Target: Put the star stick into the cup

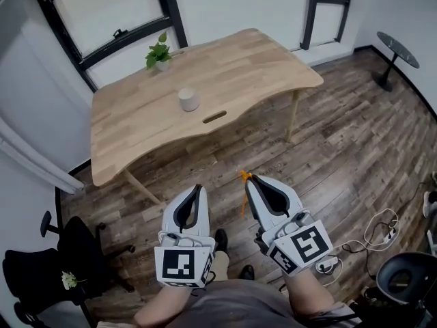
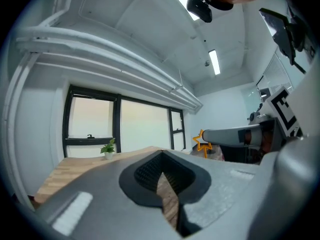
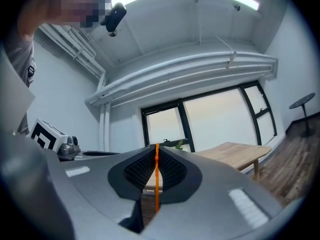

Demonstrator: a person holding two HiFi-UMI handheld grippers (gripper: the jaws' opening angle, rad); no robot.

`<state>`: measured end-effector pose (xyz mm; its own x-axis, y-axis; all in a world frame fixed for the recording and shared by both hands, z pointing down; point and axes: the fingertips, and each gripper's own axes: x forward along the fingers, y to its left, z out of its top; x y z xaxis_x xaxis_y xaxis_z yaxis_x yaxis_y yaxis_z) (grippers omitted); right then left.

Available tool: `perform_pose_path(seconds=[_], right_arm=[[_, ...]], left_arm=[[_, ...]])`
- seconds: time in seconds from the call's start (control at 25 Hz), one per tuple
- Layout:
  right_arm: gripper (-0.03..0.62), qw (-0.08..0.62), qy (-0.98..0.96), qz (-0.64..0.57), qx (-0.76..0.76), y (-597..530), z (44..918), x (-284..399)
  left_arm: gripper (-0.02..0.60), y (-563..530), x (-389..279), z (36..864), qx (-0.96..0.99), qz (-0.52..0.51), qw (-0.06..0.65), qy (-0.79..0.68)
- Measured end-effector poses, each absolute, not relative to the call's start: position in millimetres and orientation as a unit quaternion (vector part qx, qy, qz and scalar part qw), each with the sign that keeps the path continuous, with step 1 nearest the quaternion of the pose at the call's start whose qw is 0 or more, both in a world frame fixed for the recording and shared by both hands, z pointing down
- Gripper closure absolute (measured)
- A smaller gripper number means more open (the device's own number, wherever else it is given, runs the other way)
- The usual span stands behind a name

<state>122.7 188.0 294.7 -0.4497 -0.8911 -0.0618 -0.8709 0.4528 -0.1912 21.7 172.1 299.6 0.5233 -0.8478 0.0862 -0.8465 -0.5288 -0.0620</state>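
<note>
Side by side, pointing forward: left claw (image 1: 198,189) closed empty, right claw (image 1: 248,180) pinching the star stick (image 3: 156,184).

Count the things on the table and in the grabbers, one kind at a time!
Cup: 1, on the table
Potted plant: 1, on the table
Star stick: 1, orange, in the right gripper
Total: 3

Orange star stick (image 3: 156,184), bright against the black pads (image 3: 135,171). Right gripper (image 1: 249,181) grey, left gripper (image 1: 199,188) grey too, each with black-and-white square markers. Pale grey cup (image 1: 189,100), light wood table (image 1: 259,67), green plant (image 1: 159,50), dark brown plank floor (image 1: 355,135).
</note>
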Motion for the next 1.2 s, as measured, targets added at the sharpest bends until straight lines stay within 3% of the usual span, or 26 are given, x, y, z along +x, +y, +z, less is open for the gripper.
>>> perform_pose_path(seconds=[0.68,1.2], right_arm=[[0.551,0.056,0.854,-0.014,-0.518,-1,263,60],[0.551,0.062,0.853,-0.009,-0.519,-96,267,80]], left_arm=[[0.581,-16,-33,282,-0.877,-0.01,0.01,0.48],[0.581,-112,-13,304,-0.877,-0.029,0.005,0.48]])
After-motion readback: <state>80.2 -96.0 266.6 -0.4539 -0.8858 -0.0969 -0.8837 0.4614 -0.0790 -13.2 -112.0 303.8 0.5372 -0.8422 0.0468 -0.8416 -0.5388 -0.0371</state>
